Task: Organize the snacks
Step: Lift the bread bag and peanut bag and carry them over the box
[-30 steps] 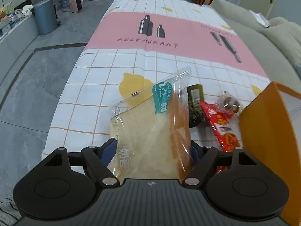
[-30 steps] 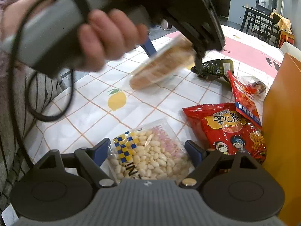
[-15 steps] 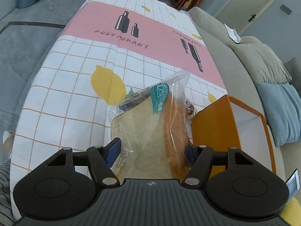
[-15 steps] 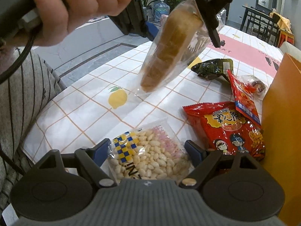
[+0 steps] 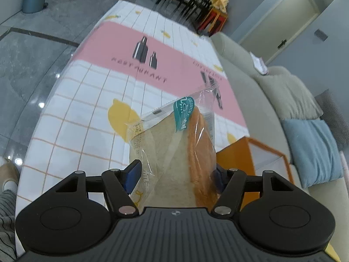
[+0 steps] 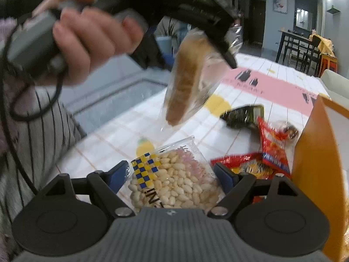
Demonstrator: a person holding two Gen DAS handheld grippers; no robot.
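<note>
Left gripper (image 5: 175,175) clamps the bread (image 5: 174,152) in its clear wrapper, lifted clear of the table (image 5: 87,109), beside the orange box (image 5: 237,159). Right gripper (image 6: 172,174) grips the nut bag (image 6: 174,181) (blue pads pressing both sides) low over the table. Red packets (image 6: 272,150) lie near the box.

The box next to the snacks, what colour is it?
Orange outside, white inside. The box shows best in the left wrist view, behind the bread bag.

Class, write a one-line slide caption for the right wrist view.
Right claw grips a peanut bag while the left claw lifts wrapped bread above the table.
</note>
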